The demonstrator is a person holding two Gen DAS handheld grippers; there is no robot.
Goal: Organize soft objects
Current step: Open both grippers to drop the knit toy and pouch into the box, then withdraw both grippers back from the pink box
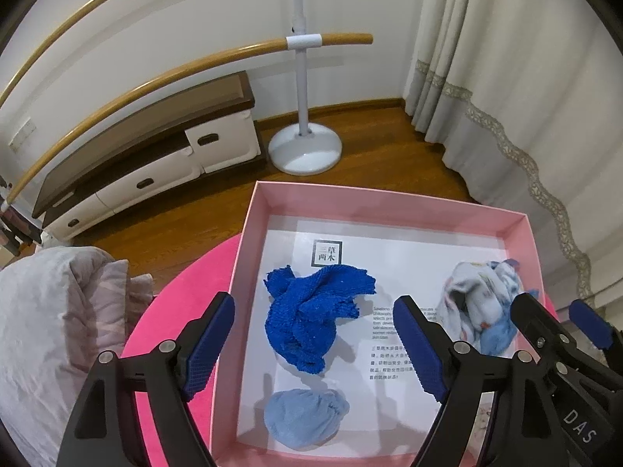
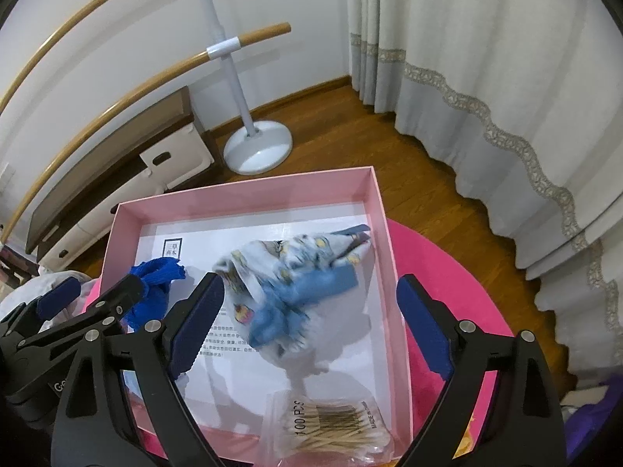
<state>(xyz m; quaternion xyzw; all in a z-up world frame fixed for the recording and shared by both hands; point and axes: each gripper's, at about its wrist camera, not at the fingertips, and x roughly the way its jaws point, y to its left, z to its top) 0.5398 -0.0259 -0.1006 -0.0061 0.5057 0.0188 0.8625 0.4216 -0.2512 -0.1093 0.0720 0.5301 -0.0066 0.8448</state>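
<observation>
box: pink box [image 1: 389, 204] sits on the round pink table [image 1: 183, 284], lid off, printed white sheet on its floor; it looks like the collecting spot for the soft things.
left claw: left claw [image 1: 313, 346] pads wide apart, nothing between them, hanging over the left half of the box, tilted steeply down.
why left: judged, it stands open above the blue knit cloth [image 1: 311, 311] because that cloth now lies loose on the box floor; no pad touches it.
right claw: right claw [image 2: 311, 327] also spread wide, nothing clamped.
why right: the patterned white-and-blue cloth [image 2: 296, 284] is right under and between the fingers but free of both pads; it is motion-blurred, so probably dropping or settling into the right half of the box.
knit cloth: crumpled, mid-left of box, well clear of the walls.
light blue ball: soft light blue bundle [image 1: 305, 418] at the near-left corner, just beside the knit cloth, not touching the claws.
swab bag: clear bag of cotton swabs [image 2: 335, 424] at the near-right wall of the box; not a soft cloth, likely just stored there.
spacing: the soft pieces each sit in their own patch of floor, apart from each other, which reads as sorting, not piling.
outside box: grey bedding [image 1: 54, 311] left of the table, untouched.
progress: judged, most cloths are already in the box; both claws free for a next pick.
</observation>
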